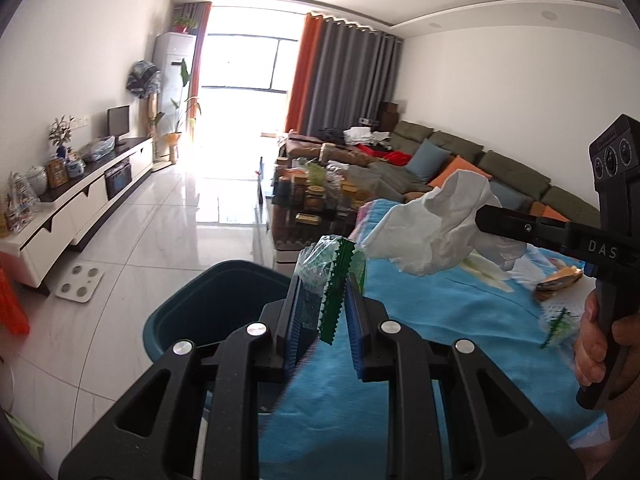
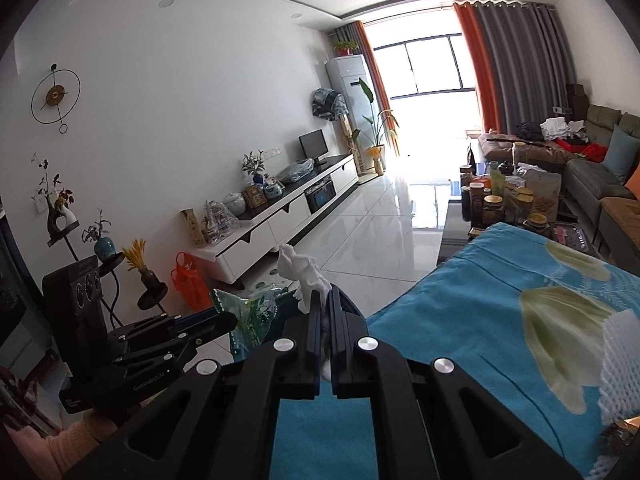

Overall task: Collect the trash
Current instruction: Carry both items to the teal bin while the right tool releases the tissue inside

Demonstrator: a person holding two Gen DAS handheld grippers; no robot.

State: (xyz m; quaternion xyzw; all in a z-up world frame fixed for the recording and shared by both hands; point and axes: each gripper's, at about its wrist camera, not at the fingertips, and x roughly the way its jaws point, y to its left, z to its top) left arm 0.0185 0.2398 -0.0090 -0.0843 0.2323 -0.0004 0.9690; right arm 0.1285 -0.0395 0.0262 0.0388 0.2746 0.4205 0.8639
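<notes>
Left wrist view: left claw (image 1: 326, 280) pinches a wrapper (image 1: 334, 276), right claw (image 1: 480, 220) clamps a tissue (image 1: 424, 236); centre each over the bin (image 1: 188, 312) at seven o'clock before releasing.

Wrapper (image 1: 336, 276): I see clear plastic with green print, crumpled, upright.
Tissue (image 1: 436, 232): I see white, crumpled paper, aloft.
Bin (image 1: 208, 312): dark blue, open, on floor.

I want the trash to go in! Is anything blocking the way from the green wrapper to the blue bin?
Nothing visible. The left gripper holds the green wrapper just beside the bin, whose open mouth looks clear.
</notes>
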